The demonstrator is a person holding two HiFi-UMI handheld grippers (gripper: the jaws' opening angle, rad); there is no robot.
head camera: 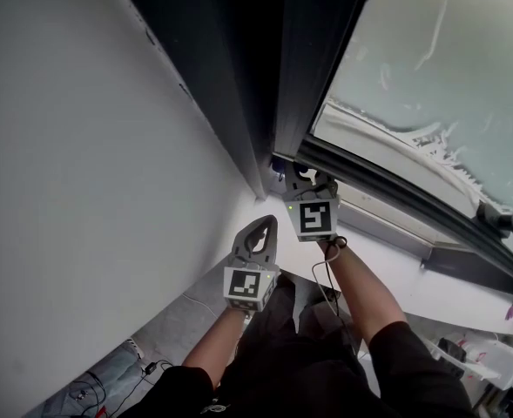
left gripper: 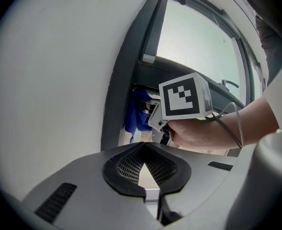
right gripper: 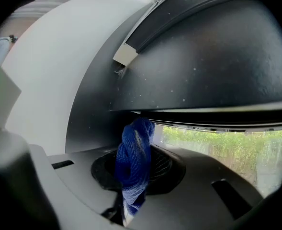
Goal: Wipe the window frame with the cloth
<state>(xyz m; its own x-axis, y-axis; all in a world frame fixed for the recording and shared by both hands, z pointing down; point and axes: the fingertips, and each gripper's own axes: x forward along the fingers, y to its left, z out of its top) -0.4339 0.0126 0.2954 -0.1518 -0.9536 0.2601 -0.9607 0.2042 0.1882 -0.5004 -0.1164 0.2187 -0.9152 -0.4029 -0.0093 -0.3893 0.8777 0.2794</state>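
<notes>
While my right gripper [head camera: 308, 177] is up at the window frame [head camera: 239, 77], its jaws are pinched on the blue cloth [right gripper: 133, 162], which stands bunched between them and points toward 12 o'clock in the right gripper view. The cloth's top comes level with the lower edge of the dark frame, near the corner where it meets the white wall [head camera: 82, 190]. I cannot tell whether it actually touches. My left gripper [head camera: 265, 225] hangs at about 7 o'clock from the right one, well short of the frame, with its jaws pressed together on nothing. From there I see the cloth at 12 o'clock, ahead of the right gripper's marker cube [left gripper: 185, 96].

I judge the wiping to be early or only partly done. Pale specks dot the dark surface at 1 o'clock above the cloth, so that stretch looks unwiped. Nothing shows me which parts are already clean. The long upright run toward 11 o'clock in the head view looks left to do.
</notes>
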